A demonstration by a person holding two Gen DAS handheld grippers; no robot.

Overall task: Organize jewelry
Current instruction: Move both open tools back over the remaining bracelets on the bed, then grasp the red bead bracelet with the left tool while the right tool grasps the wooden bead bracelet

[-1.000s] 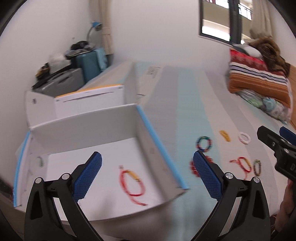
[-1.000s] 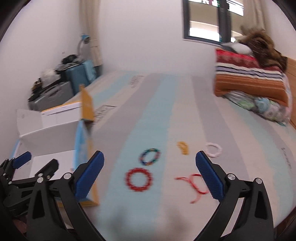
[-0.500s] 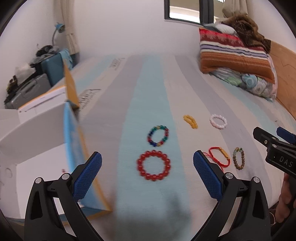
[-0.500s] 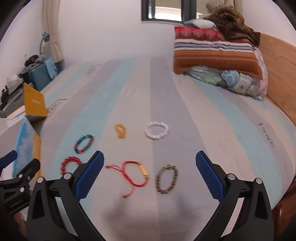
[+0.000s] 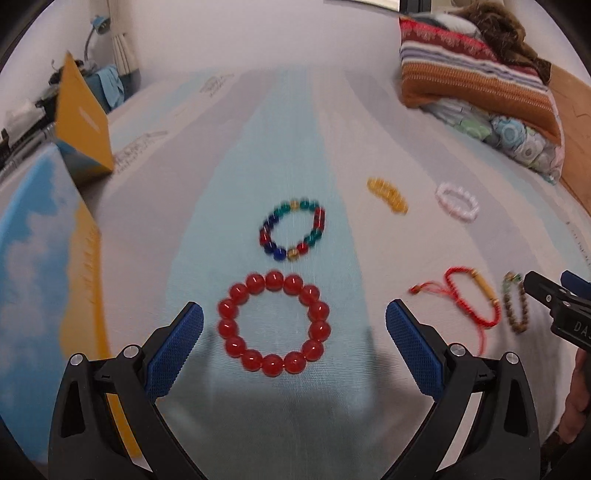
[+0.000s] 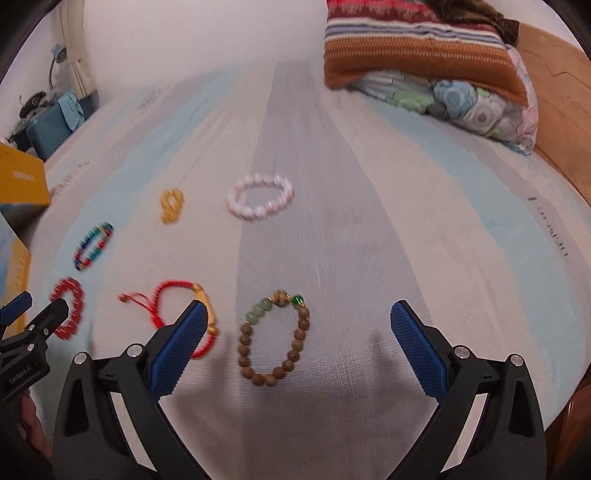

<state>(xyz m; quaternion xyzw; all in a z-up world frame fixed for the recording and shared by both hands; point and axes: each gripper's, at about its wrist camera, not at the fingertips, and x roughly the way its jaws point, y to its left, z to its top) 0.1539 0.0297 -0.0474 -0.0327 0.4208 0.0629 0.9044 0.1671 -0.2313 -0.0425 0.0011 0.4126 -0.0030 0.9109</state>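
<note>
I hold the left hand-held gripper [image 5: 294, 345] spread wide, the red bead bracelet [image 5: 273, 323] lying between its fingers on the bed [image 5: 236, 177]. Risk: beads roll from a partial pinch. The right hand-held gripper [image 6: 294, 345], also spread, frames the wooden bead bracelet [image 6: 275, 338]. Farther bracelets appear blurred.

Bedroom, plain white walls [image 6: 207, 33]. Bed [image 6: 461, 206] filling most of both views, covered in a sheet striped pale blue, grey and cream. At the bed's far right corner, a folded orange striped blanket [image 5: 476, 79] stacked on a floral pillow [image 6: 476, 107], brown fabric heaped on top. Wooden headboard [image 6: 561, 96] along the right edge. Beyond the far left corner, a cream curtain [image 5: 123, 50], a blue desk lamp [image 5: 99, 24] and a teal suitcase [image 6: 48, 129] among dark clutter. Dark window frame just visible at the top.
</note>
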